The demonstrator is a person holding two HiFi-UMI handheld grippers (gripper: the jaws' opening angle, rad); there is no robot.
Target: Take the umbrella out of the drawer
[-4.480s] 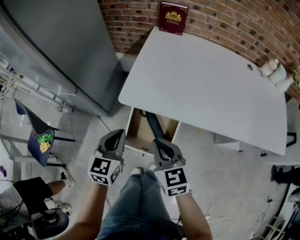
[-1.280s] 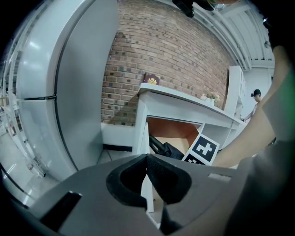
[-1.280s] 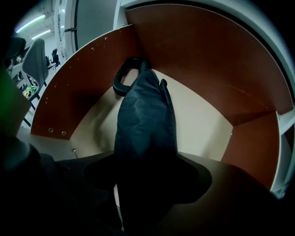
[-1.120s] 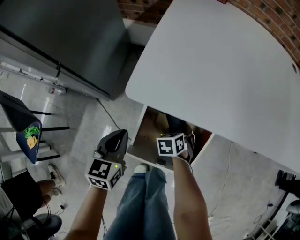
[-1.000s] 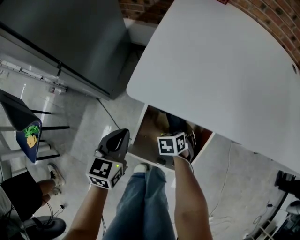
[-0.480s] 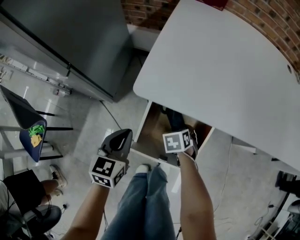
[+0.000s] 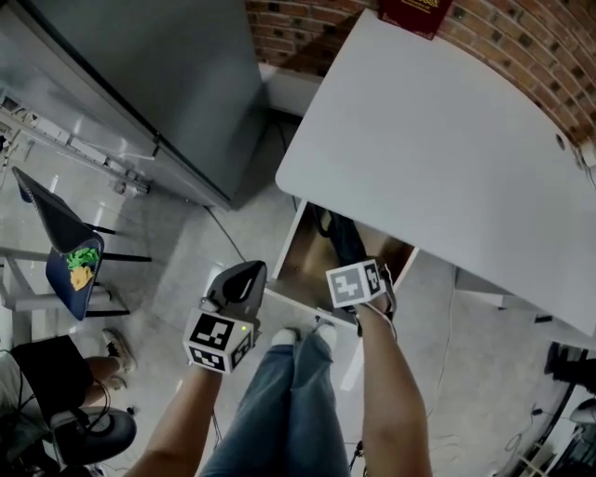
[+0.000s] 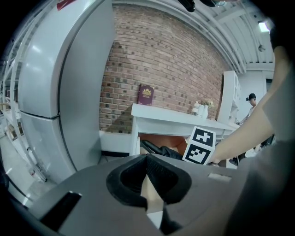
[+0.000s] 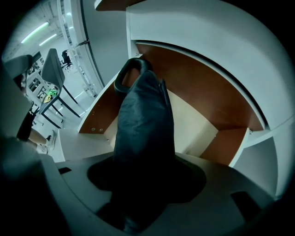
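Observation:
A dark folded umbrella (image 7: 343,240) lies in the open wooden drawer (image 7: 300,250) under the white table (image 7: 438,140). My right gripper (image 7: 361,278) points steeply down into the drawer and is shut on the umbrella. In the right gripper view the umbrella (image 9: 143,124) runs up from between the jaws of the right gripper (image 9: 140,189) to its loop handle (image 9: 131,73), above the drawer's pale bottom (image 9: 196,131). My left gripper (image 7: 248,272) hovers left of the drawer, shut and holding nothing. From the left gripper (image 8: 147,159) the umbrella (image 8: 161,151) shows in the drawer.
A tall grey cabinet (image 7: 158,74) stands left of the table against the brick wall. A red book (image 7: 414,14) leans at the table's back edge. A chair (image 7: 65,242) stands on the floor at left. The person's jeans-clad legs (image 7: 289,410) are right before the drawer.
Since the oldest frame my right gripper has gone into the drawer and closed on the umbrella. Over the last second both grippers have risen slightly.

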